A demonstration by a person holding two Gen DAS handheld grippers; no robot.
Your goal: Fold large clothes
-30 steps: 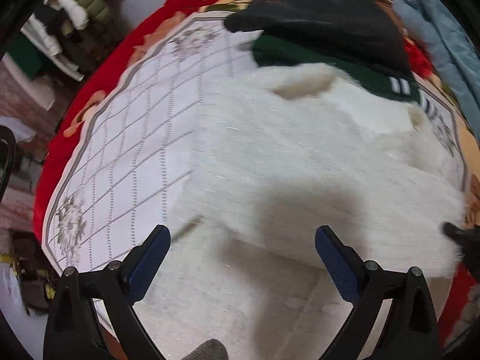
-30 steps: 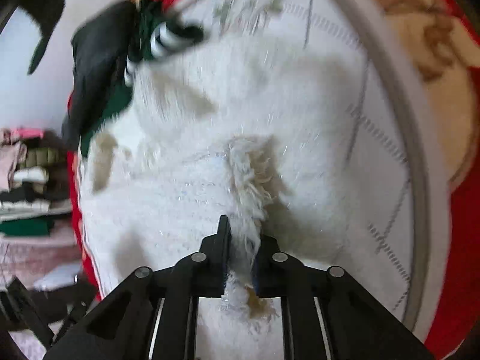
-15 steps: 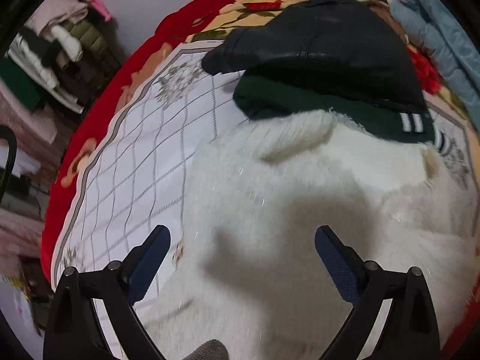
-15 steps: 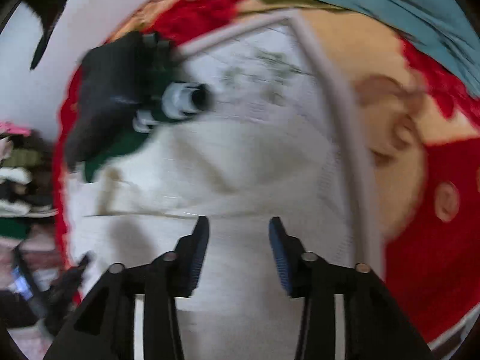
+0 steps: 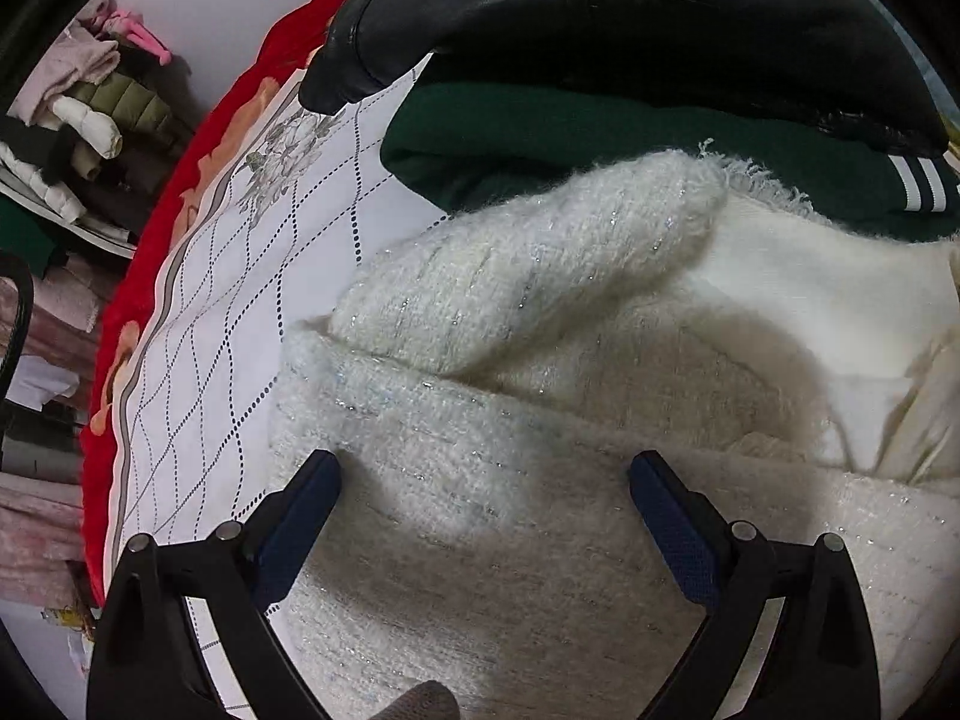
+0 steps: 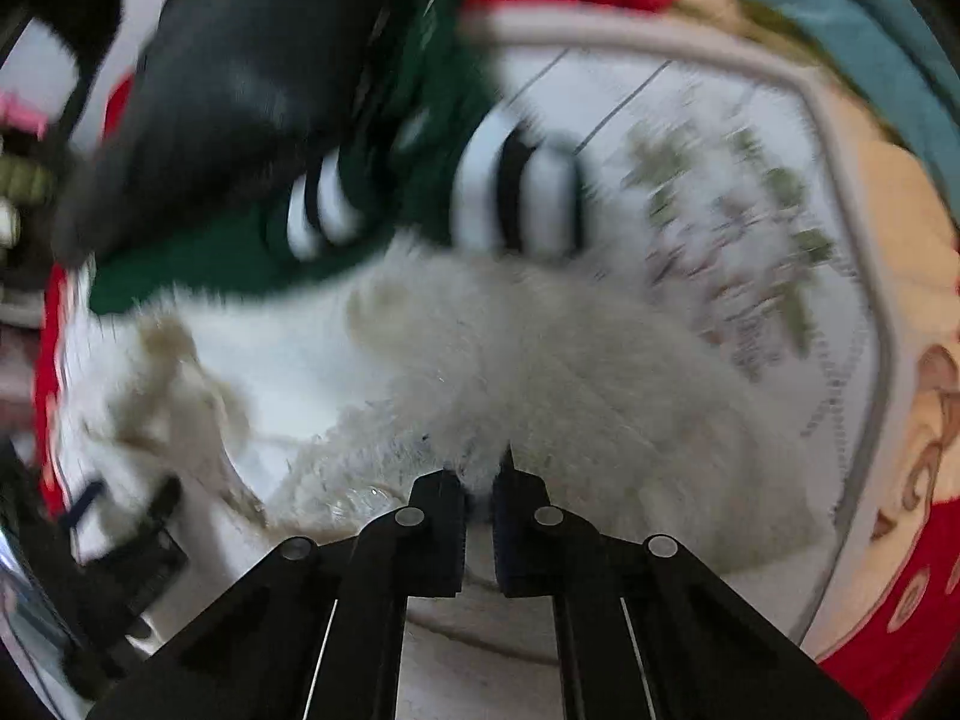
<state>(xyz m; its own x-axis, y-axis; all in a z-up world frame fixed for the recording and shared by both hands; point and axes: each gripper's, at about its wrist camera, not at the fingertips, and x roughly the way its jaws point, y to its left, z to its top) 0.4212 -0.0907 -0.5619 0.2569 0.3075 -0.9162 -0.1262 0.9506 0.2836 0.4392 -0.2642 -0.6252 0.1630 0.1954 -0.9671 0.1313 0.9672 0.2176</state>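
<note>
Right gripper (image 6: 478, 480) pinches the fuzzy white tweed jacket's (image 5: 540, 420) edge; left gripper (image 5: 483, 498) — jaws spread, empty — hovers over its folded body.

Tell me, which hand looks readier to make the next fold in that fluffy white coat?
Probably the right gripper: its jaws are pinched on the white coat. The left gripper is open above it, holding nothing.
</note>
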